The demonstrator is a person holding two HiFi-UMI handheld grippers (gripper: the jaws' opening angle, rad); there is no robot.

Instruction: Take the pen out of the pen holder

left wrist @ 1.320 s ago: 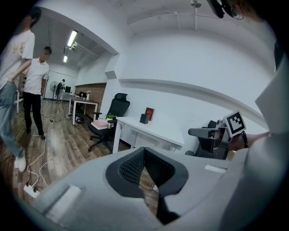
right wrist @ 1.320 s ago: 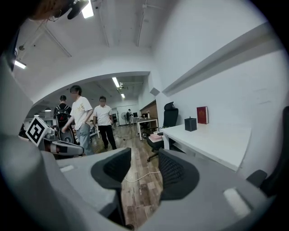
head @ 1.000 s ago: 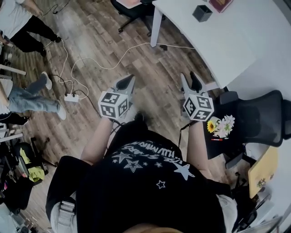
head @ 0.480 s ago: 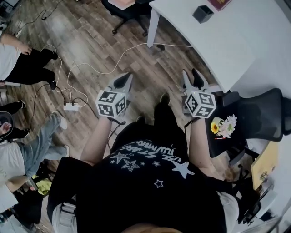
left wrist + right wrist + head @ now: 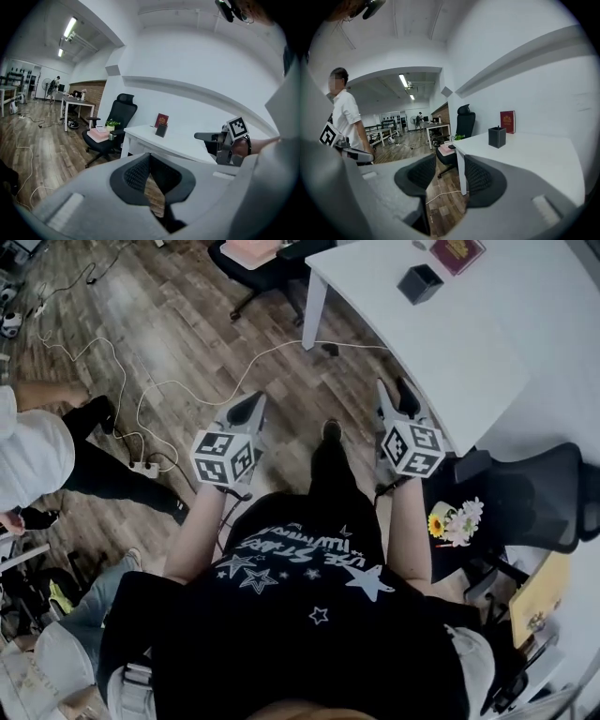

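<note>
White desk (image 5: 487,343) stood ahead and to the right of the person, and on its far part sat the black square pen holder (image 5: 419,282), upright, with a red book (image 5: 457,251) just behind it. In the right gripper view the pen holder (image 5: 497,137) showed well beyond the jaws, with only a small dark tip above its rim; the pen itself could not be made out clearly.

Both tongs were held out over the wooden floor (image 5: 187,324), well apart from the desk top and from the holder. The left gripper (image 5: 247,407) had its jaws drawn together at the tips, with nothing caught between them. The right gripper (image 5: 395,397) had its jaws parted and empty; through the gap showed floorboards and the desk's leg (image 5: 460,173).

A black office chair (image 5: 251,259) with pink things on its seat stood at the desk's far end. A white cable (image 5: 234,367) trailed across the floor, and a person in a white shirt (image 5: 33,456) stood off to the left.
</note>
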